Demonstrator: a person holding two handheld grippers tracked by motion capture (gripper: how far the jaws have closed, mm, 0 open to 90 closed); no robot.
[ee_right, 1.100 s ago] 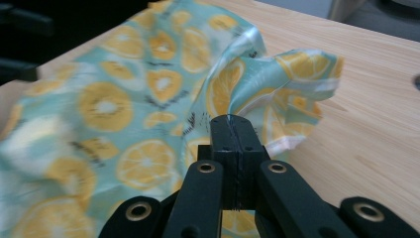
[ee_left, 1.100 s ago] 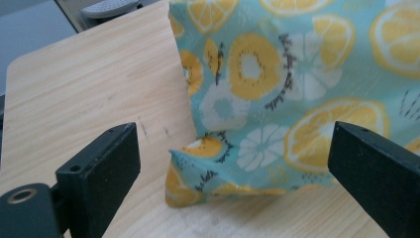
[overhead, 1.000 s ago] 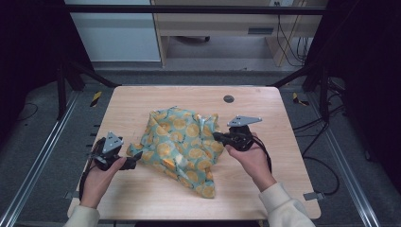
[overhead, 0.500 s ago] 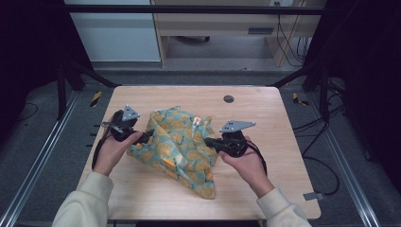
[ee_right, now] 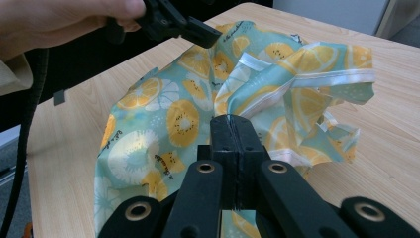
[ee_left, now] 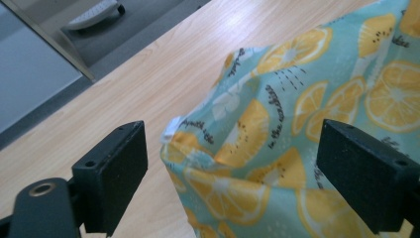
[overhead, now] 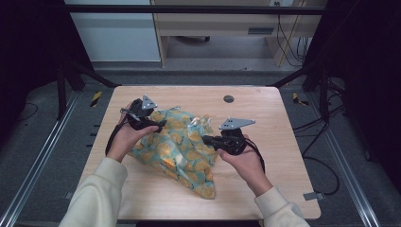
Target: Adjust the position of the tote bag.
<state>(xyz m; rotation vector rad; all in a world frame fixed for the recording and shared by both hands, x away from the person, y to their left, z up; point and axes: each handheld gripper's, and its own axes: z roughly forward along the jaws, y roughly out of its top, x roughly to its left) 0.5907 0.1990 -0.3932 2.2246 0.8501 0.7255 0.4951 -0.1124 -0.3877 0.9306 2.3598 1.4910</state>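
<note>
High view: the left hand-held gripper [overhead: 158,126] is arriving at the lemon-print cloth [overhead: 182,149] mid-surface, having come up from the near-left edge, so a fresh pinch looks imminent. A dark disc [overhead: 228,99] is sitting clear near the far edge.

Left gripper view: jaws narrowing slightly yet released, straddling the cloth's corner [ee_left: 174,130].

Right gripper view: the right hand-held gripper [ee_right: 232,133] is clenching a fold.

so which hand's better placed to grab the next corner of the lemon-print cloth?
Left, likely. The left gripper has its fingers wide apart, and they have just been closing, with a raised corner of the cloth between them. The right gripper is shut on the cloth, pinning it.
</note>
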